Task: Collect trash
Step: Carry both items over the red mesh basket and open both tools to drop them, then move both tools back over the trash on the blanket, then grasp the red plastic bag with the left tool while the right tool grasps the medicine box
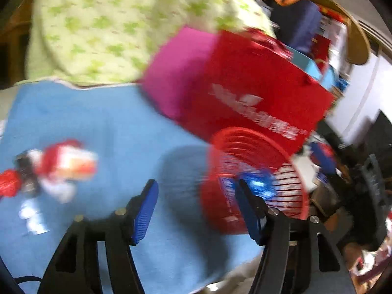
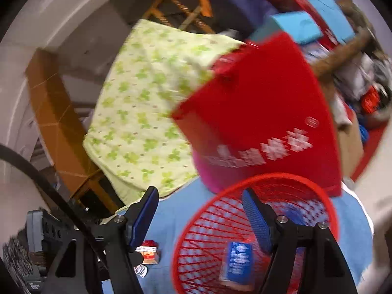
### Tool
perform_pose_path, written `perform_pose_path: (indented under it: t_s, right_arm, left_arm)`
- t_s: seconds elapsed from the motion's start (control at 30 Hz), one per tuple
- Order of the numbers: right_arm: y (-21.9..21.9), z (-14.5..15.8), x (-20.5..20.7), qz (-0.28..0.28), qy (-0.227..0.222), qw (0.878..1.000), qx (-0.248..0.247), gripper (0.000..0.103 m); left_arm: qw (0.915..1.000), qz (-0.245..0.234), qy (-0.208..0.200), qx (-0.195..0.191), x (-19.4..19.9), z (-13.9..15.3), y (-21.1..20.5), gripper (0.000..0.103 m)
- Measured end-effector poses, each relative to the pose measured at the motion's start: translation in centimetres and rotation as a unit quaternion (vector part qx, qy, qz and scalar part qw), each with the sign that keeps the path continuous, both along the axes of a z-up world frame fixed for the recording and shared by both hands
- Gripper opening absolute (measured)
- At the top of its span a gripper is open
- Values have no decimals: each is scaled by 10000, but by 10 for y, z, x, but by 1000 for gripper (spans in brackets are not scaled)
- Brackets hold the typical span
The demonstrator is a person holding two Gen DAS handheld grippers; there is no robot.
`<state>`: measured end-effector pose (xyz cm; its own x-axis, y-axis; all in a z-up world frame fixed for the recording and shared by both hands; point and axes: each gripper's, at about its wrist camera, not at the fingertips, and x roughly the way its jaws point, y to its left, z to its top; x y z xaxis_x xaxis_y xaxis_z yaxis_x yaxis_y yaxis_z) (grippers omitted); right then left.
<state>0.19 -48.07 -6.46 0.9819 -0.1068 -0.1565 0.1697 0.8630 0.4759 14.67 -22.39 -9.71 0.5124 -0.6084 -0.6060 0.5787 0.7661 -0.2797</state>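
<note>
Left wrist view: the left gripper (image 1: pixel 198 191) has its jaws apart with nothing between them, above a blue cloth (image 1: pixel 85 122) that covers the surface. A red mesh basket (image 1: pixel 289 210) stands at the cloth's right edge, just past the right fingertip; a blue wrapper (image 1: pixel 259 183) shows blurred inside it. Behind the basket a red bag (image 1: pixel 257 93) with white print blocks the far right corner, and a green-patterned blanket (image 1: pixel 110 24) closes off the far edge. Near the left edge lies one red-and-white wrapper (image 1: pixel 68 161) — too blurred to read — with open cloth between it and the basket.

Right wrist view: the right gripper (image 2: pixel 199 201) is also spread, empty, with its right finger over the basket's (image 2: pixel 328 210) rim. One blue packet (image 2: pixel 237 259) lies inside the basket. One red-and-white carton (image 2: pixel 149 252) and a small white scrap (image 2: pixel 140 270) rest on the cloth (image 2: pixel 176 215) left of the basket — partly hidden by the left finger. The bag (image 2: pixel 257 103) and blanket (image 2: pixel 142 103) crowd the far side.
</note>
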Motion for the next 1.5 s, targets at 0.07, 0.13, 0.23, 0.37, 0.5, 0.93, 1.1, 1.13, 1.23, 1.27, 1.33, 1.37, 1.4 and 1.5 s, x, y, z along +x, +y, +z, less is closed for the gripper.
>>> perform_pose_path:
  t_s: [0.07, 0.13, 0.23, 0.37, 0.5, 0.93, 1.1, 1.13, 1.23, 1.27, 1.33, 1.37, 1.4, 1.5]
  right_arm:
    - [26, 5, 6, 191, -123, 9993, -301, 75]
    - [52, 8, 16, 485, -192, 9974, -503, 75]
    - [93, 6, 39, 928, -88, 9931, -714, 76]
    - [134, -11, 77, 1340, 386, 9874, -744, 76]
    - [165, -41, 122, 1608, 1180, 9776, -667, 76]
    - [172, -121, 223, 2158, 2436, 9384, 1161, 78]
    - [167, -155, 263, 2319, 2703, 9074, 2233, 80]
    - [166, -166, 271, 2405, 2793, 8940, 2548, 81]
    - [163, -190, 284, 2498, 2794, 8599, 3466, 81]
    - [162, -195, 288, 2494, 2762, 8533, 3652, 82]
    - [160, -200, 294, 2412, 2705, 8491, 3843, 86]
    - [158, -203, 297, 2377, 2670, 8456, 3964, 88]
    - [157, -206, 300, 2366, 2652, 8405, 4089, 89]
    - [149, -217, 309, 2199, 2637, 8230, 4526, 91]
  left_arm:
    - [9991, 390, -91, 138, 3, -6, 33, 68]
    - [9957, 869, -122, 300, 8, -14, 76, 69]
    - [9855, 1595, -83, 573, 15, -27, 137, 70]
    - [9678, 2353, -90, 886, 20, -45, 204, 70]
    - [9585, 2710, 274, 837, 26, -67, 252, 70]
    - [9480, 2974, 378, 1069, 92, -92, 311, 70]
    - [9599, 2537, 96, 1185, 124, -88, 298, 75]
    - [9625, 2423, 80, 1219, 132, -88, 294, 75]
    - [9688, 2130, 103, 1264, 154, -89, 286, 75]
    - [9696, 2089, 132, 1267, 161, -90, 284, 76]
    - [9712, 2012, 216, 1256, 175, -93, 281, 76]
    - [9723, 1949, 275, 1259, 183, -96, 280, 76]
    - [9729, 1910, 336, 1263, 189, -99, 279, 76]
    - [9717, 1892, 553, 1300, 207, -112, 277, 76]
